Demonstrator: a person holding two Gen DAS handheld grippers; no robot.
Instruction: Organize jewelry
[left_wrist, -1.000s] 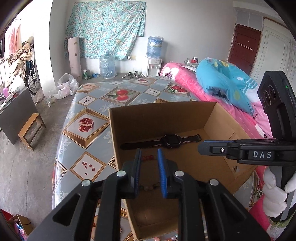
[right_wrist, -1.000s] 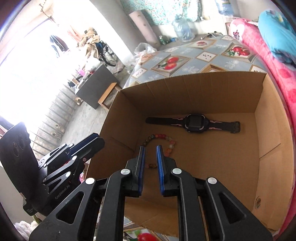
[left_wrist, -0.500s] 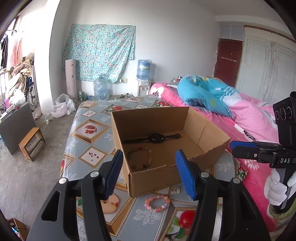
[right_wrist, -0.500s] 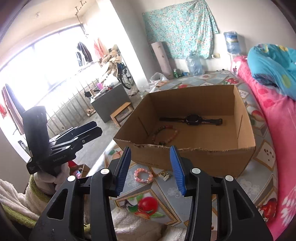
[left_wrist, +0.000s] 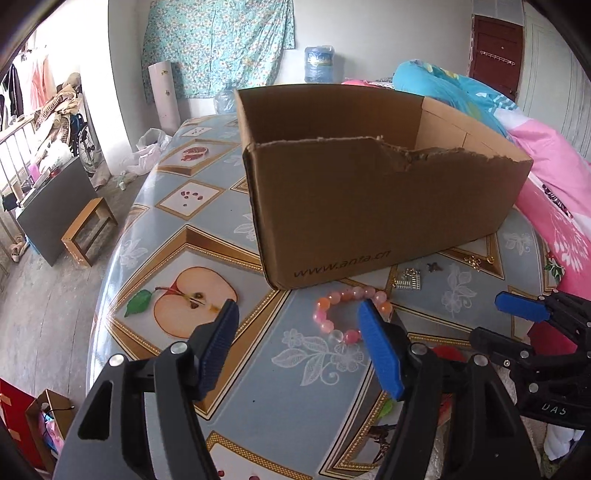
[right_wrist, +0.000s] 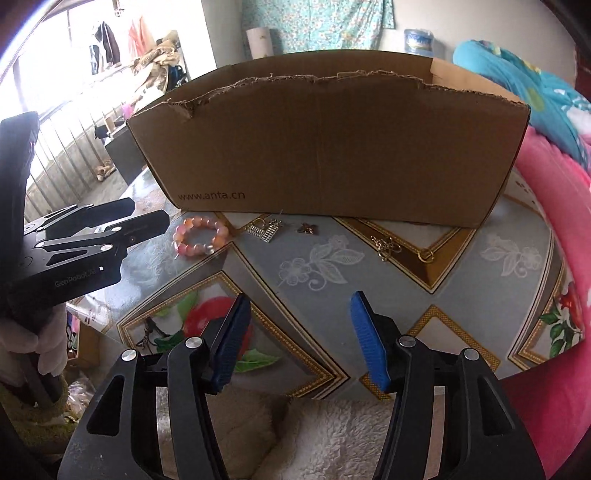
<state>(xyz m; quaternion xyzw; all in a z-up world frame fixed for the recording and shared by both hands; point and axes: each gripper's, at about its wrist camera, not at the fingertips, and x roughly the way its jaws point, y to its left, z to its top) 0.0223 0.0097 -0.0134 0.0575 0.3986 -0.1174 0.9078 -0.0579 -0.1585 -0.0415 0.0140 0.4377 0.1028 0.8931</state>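
1 bracelet (left_wrist: 349, 314) beyond opening left gripper (left_wrist: 297, 349)

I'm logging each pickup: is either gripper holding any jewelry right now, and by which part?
Nothing is held. The left gripper and right gripper are both empty, jaws opening.

The box (right_wrist: 332, 147) carries "www.anta.cn" printed low on its near wall, at the left end. The left gripper (right_wrist: 147, 221), seen from the right wrist, reads "GenRobot" on its black body. The right gripper (left_wrist: 517, 310), seen from the left wrist, reads "DAS".
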